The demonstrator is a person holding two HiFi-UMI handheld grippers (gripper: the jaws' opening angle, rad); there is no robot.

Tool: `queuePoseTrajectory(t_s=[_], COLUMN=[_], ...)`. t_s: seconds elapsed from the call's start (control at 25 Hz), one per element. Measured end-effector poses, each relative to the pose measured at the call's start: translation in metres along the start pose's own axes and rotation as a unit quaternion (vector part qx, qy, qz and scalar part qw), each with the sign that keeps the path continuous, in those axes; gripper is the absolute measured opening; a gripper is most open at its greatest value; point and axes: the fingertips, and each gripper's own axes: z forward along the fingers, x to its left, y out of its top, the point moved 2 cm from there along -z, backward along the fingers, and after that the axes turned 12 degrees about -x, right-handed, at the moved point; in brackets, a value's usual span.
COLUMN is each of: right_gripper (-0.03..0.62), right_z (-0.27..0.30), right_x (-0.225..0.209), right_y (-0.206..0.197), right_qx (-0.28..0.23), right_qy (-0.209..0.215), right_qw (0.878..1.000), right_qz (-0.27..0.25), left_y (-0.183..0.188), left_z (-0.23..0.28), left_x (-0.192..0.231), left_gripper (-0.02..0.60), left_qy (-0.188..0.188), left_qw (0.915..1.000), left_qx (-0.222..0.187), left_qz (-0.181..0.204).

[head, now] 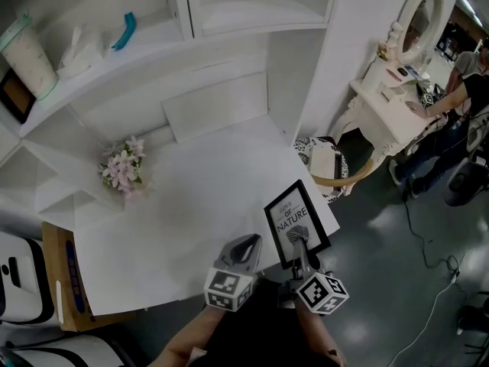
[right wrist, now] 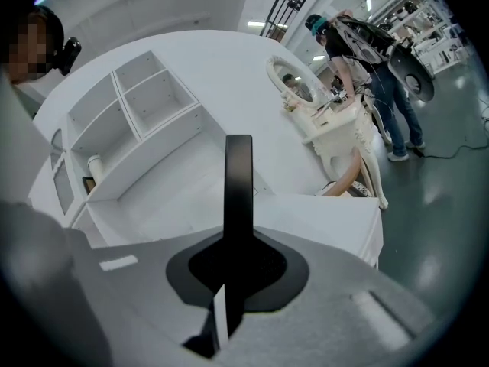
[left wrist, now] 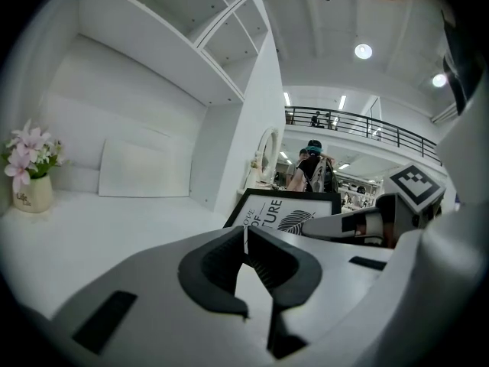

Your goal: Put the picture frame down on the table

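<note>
The picture frame (head: 296, 222) is black with a white print. It stands upright over the near right corner of the white table (head: 199, 205). My right gripper (head: 300, 245) is shut on its lower edge. In the right gripper view the frame (right wrist: 238, 189) shows edge-on as a black bar rising from between the jaws of that gripper (right wrist: 238, 262). Whether its bottom touches the table I cannot tell. My left gripper (head: 246, 245) hovers just left of it at the table's front edge, and its jaws meet at the tips with nothing between them (left wrist: 244, 239). In the left gripper view the frame (left wrist: 286, 214) is ahead and to the right.
A small vase of pink flowers (head: 122, 168) stands at the table's left. A white board (head: 218, 105) leans on the back wall under the shelves. A chair (head: 332, 167), a white vanity with a mirror (head: 397, 90) and a person (head: 466, 90) are to the right.
</note>
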Motion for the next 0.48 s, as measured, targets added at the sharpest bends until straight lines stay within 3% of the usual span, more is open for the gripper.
queuePoseTrajectory(t_s=[0.48], right_gripper=[0.012], right_z=[0.004], right_x=[-0.015], right_y=[-0.005], right_qx=[0.022], right_qy=[-0.008], right_qw=[0.997], right_qz=[0.077], left_y=[-0.007], left_z=[-0.001], left_x=[0.003], left_gripper=[0.023], left_qy=[0.024], left_qw=[0.9997], left_qx=[0.01], left_qz=[0.001])
